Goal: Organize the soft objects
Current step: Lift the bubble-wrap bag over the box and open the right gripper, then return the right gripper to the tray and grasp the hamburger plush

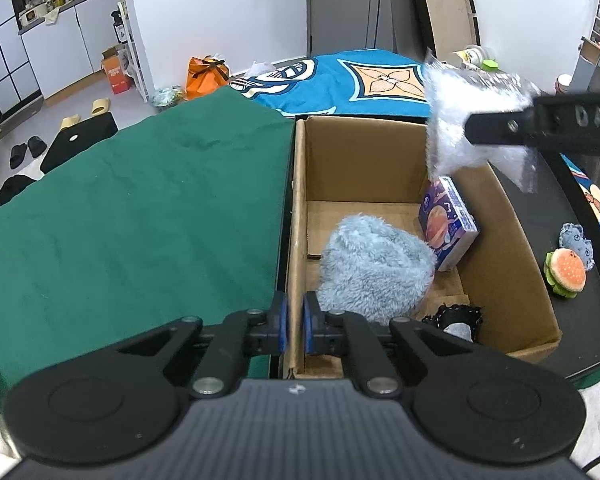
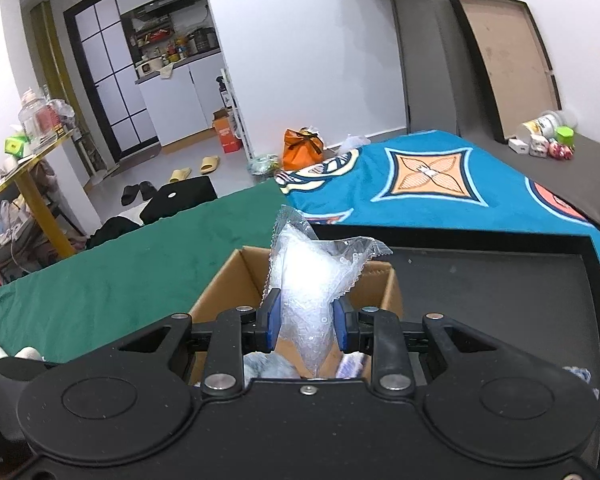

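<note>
The bag [image 2: 306,280], upright and pinched in the right gripper [image 2: 305,322], hangs above the box [image 1: 512,248], whose left wall the left gripper [image 1: 295,322] clamps.

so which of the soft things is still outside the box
The burger plush and the small blue plush, both on the black surface right of the cardboard box; the fluffy blue one lies inside.

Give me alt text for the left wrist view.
The left gripper is shut on the cardboard box wall; inside lie a fluffy blue hat and tissue pack. The right gripper holds a clear plastic bag above.
</note>
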Tool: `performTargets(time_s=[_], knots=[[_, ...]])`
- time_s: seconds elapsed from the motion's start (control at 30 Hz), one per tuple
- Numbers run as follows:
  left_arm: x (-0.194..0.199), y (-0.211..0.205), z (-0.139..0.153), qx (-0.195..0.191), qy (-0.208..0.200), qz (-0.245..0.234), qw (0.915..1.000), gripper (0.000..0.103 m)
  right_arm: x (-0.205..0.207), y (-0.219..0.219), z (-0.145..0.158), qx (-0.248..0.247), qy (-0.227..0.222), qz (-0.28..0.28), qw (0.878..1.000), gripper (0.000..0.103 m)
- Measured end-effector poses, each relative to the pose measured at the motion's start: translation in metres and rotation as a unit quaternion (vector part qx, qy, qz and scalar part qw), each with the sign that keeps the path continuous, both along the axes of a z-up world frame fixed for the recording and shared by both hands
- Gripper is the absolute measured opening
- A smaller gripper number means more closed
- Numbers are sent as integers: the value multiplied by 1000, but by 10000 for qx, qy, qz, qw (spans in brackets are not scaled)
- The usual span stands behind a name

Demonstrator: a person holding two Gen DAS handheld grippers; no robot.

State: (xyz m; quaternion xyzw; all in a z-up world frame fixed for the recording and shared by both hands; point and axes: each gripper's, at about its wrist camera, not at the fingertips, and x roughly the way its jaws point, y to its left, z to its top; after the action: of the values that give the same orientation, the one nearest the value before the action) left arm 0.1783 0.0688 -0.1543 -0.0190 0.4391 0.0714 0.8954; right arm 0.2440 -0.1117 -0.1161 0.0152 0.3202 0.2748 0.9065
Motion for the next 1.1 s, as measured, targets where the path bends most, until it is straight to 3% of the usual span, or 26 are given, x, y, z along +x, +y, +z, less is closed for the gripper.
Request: performTargets(time_s=[0.1, 0.17, 0.33, 0.6, 0.9, 1.0, 1.1], knots=[[0, 2, 0, -32, 15, 1, 10000, 8, 2, 8, 6, -65, -83, 16, 9999, 33], [0, 2, 0, -59, 16, -6, 10000, 8, 3, 12, 9, -146, -121, -14, 9998, 59], [1, 2, 2, -57, 21, 12, 10000, 8, -3, 8, 9, -229, -157, 27, 9996, 71], [2, -5, 5, 66, 45, 7, 10000, 12, -8, -18, 3, -243, 84, -298, 9992, 78], [6, -11, 8, 187, 128, 39, 9997, 16, -11, -48, -5, -244, 262, -582, 9977, 78], [8, -14, 8, 228, 156, 53, 9996, 23, -12, -55, -8, -264, 312, -637, 9971, 78], [9, -17, 8, 283, 159, 38, 9995, 38, -12, -62, -12, -287, 350, -690, 9966, 78]])
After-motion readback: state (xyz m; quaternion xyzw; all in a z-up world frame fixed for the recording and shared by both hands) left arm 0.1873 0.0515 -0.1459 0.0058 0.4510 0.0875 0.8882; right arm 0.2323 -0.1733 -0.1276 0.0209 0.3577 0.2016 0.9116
